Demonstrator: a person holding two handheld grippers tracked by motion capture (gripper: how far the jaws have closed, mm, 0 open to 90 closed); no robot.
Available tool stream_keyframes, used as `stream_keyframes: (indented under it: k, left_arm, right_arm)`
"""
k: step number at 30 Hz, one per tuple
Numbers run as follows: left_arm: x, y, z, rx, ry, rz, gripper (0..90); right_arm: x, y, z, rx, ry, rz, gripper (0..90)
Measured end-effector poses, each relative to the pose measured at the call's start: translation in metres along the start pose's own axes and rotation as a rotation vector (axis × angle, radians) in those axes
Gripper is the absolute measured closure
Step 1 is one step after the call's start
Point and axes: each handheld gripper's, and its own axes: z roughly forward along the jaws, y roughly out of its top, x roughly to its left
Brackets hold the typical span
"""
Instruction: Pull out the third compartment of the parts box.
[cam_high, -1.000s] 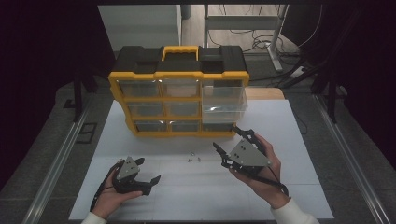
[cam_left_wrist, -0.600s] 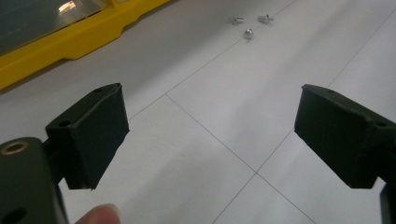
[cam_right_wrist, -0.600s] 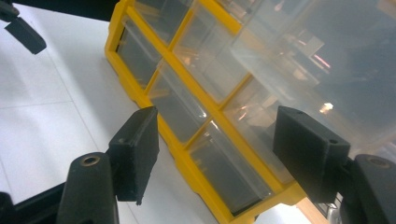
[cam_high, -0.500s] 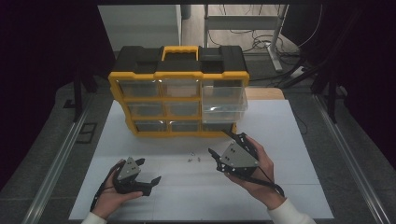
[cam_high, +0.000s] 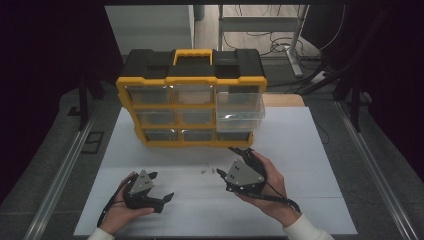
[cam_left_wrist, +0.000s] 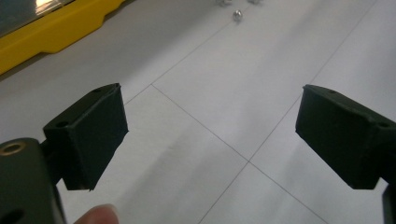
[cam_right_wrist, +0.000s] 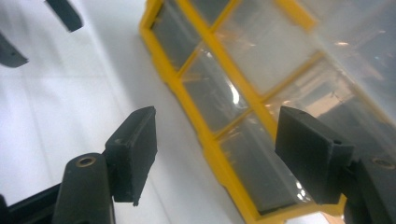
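The job in hand looks like picking up the small screws (cam_high: 209, 170) that lie loose on the counter (cam_high: 300, 150), just in front of the yellow drawer box (cam_high: 190, 107). One clear drawer (cam_high: 240, 112) on the right side of the box is pulled out — most likely the screws go in there.

The right hand-held gripper (cam_high: 239, 159) is in front of the box and just right of the screws. Its jaws stand wide apart and hold nothing. In the right gripper view it looks at the box's clear drawer fronts, not down at the screws. The left hand-held gripper (cam_high: 161, 191) is farther from the box, near the front edge of the counter. Its jaws are wide apart too, and empty (a fingertip shows at the bottom of the left gripper view).

Next, the right one probably needs to tip down over a screw and close gently — the screws are tiny and could roll.

The counter is white with thin lines. Behind the box the room is dark, with cables on the floor.
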Motion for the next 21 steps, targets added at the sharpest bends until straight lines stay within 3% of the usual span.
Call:
stream_keyframes:
  k: [3, 5, 8, 21]
  left_arm:
    - [0.0006, 0.0005, -0.0011, -0.006, 0.000, -0.007, 9.5]
    - [0.0013, 0.0002, -0.0013, -0.002, 0.003, -0.008, 9.6]
    - [0.0010, 0.0004, -0.0011, -0.003, 0.002, -0.007, 9.5]
    - [0.0016, 0.0003, -0.0017, -0.002, 0.004, -0.009, 9.4]
  right_arm:
    - [0.0064, 0.0019, 0.0024, -0.006, 0.029, -0.013, 30.7]
    - [0.0083, 0.0036, 0.0032, 0.001, 0.023, -0.013, 31.2]
    - [0.0082, 0.0045, 0.0048, 0.002, 0.031, 0.022, 31.3]
    - [0.0057, -0.0003, 0.0086, 0.014, 0.050, 0.089, 31.5]
